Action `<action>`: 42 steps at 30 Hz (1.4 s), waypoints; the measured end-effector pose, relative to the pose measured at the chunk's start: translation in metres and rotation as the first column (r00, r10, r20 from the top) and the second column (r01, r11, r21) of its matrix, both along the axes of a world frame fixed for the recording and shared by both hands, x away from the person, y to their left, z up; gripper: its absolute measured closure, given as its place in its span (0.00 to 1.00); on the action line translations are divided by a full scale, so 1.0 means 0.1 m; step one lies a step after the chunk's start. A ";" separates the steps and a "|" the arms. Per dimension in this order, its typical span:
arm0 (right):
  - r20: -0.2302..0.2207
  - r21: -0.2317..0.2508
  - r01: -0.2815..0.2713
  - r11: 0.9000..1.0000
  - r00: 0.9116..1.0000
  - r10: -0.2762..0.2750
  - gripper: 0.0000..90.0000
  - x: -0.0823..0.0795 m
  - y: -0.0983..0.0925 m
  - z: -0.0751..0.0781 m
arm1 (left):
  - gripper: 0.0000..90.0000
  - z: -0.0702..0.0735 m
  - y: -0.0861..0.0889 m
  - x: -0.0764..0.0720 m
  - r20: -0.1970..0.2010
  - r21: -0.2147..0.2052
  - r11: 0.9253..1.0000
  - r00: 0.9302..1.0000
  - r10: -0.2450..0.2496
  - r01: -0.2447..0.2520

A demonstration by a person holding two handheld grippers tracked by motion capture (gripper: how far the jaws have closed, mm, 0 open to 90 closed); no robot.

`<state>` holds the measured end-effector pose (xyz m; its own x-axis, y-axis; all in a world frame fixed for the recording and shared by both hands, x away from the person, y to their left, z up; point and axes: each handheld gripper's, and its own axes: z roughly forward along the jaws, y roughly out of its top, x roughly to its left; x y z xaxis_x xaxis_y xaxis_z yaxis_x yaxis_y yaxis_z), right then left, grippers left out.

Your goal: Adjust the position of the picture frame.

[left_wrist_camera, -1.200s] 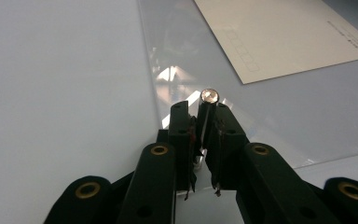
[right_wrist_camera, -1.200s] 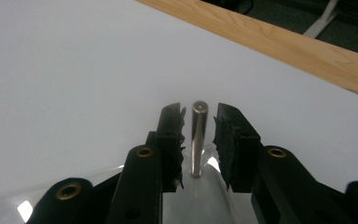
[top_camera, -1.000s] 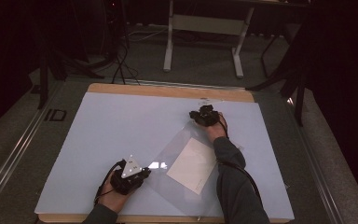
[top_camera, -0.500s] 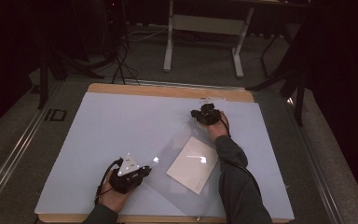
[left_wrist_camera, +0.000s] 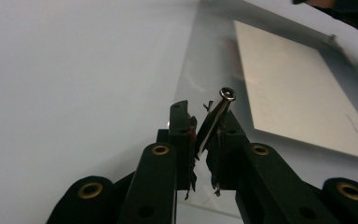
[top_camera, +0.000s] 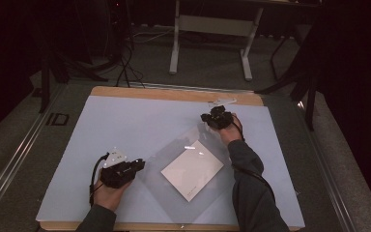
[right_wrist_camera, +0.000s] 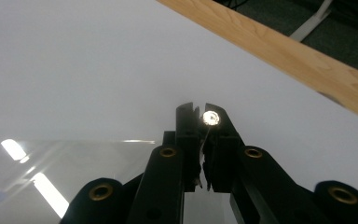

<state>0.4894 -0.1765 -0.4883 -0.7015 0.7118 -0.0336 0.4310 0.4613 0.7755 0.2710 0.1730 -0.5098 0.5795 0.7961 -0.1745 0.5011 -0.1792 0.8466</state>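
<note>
Pinching opposite corners of a clear sleeve (top_camera: pixel 183 162), two hand-held grippers work over a pale mat (top_camera: pixel 125 121) on a wooden table (top_camera: pixel 174 93). The left gripper (top_camera: pixel 134 166) has its jaws nearly closed on the sleeve's near corner; in the left gripper view the film runs up between them beside a small metal pin (left_wrist_camera: pixel 227 94). The right gripper (top_camera: pixel 211 117) is likewise clamped almost shut on the far corner, where the right gripper view shows the film entering its jaws under a bright pin head (right_wrist_camera: pixel 210 117).

A white card (top_camera: pixel 192 170) lies inside the sleeve, just ahead and to the right of the left gripper and well below the right one.

Each hold looks slight, taken only at a corner tip. If the hands pull apart or lift unevenly, the slick film could slip free of one pair of jaws, or the sleeve could tilt and let the card slide toward its open edge.
</note>
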 end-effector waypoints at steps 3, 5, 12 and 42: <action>-0.005 -0.001 0.007 1.000 1.000 -0.007 0.95 -0.03 -0.01 0.04 | 0.90 0.05 0.08 0.08 -0.004 -0.022 0.999 1.000 0.030 -0.030; -0.011 0.008 0.022 1.000 1.000 -0.022 0.95 -0.08 -0.05 0.10 | 0.90 0.09 0.13 0.14 -0.003 -0.028 0.999 0.999 0.040 -0.040; -0.050 0.035 0.044 0.998 0.998 -0.043 0.95 -0.20 -0.19 0.16 | 0.89 0.26 0.28 0.50 -0.013 -0.024 0.996 0.996 0.090 -0.090; -0.099 -0.001 0.138 0.990 0.986 -0.138 0.94 -0.43 -0.49 -0.05 | 0.90 -0.01 0.12 1.46 -0.125 0.071 0.989 0.983 0.136 -0.128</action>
